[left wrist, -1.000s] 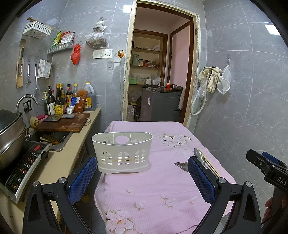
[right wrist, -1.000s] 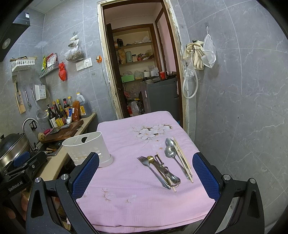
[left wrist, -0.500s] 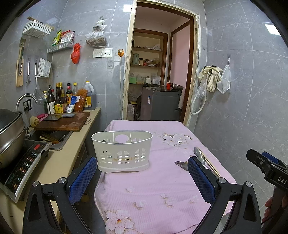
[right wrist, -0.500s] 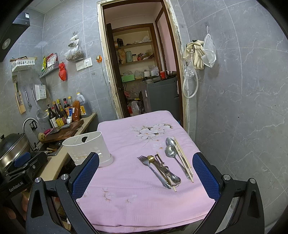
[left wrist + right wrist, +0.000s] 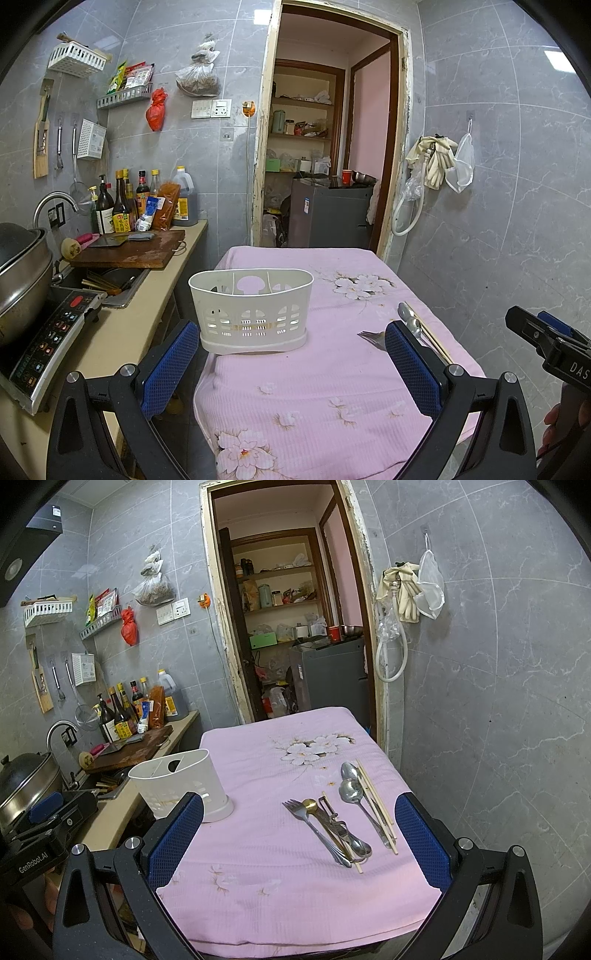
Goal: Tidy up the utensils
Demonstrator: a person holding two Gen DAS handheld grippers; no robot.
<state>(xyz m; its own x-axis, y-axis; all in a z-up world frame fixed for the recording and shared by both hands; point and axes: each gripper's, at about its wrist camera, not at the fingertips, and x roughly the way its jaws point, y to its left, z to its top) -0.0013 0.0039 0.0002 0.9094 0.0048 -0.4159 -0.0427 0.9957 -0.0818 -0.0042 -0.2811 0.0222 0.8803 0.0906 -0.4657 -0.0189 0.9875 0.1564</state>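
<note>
A white slotted utensil holder (image 5: 252, 309) (image 5: 181, 784) stands empty at the left edge of the pink flowered tablecloth (image 5: 325, 373) (image 5: 269, 834). On the cloth's right side lie a fork (image 5: 314, 827), a gold spoon (image 5: 310, 805), a peeler (image 5: 334, 821), two steel spoons (image 5: 351, 788) and chopsticks (image 5: 375, 799). My left gripper (image 5: 291, 363) hovers open before the holder, nothing between its blue pads. My right gripper (image 5: 299, 843) hangs open over the near table edge, short of the utensils. Its body (image 5: 546, 343) shows at the right of the left wrist view.
A counter on the left carries an induction cooker (image 5: 48, 332) with a pot (image 5: 22, 273), a sink (image 5: 110, 284), a wooden cutting board (image 5: 129, 253) and bottles (image 5: 122, 206). A grey tiled wall (image 5: 498, 701) runs close along the table's right side. A doorway (image 5: 325, 155) opens beyond.
</note>
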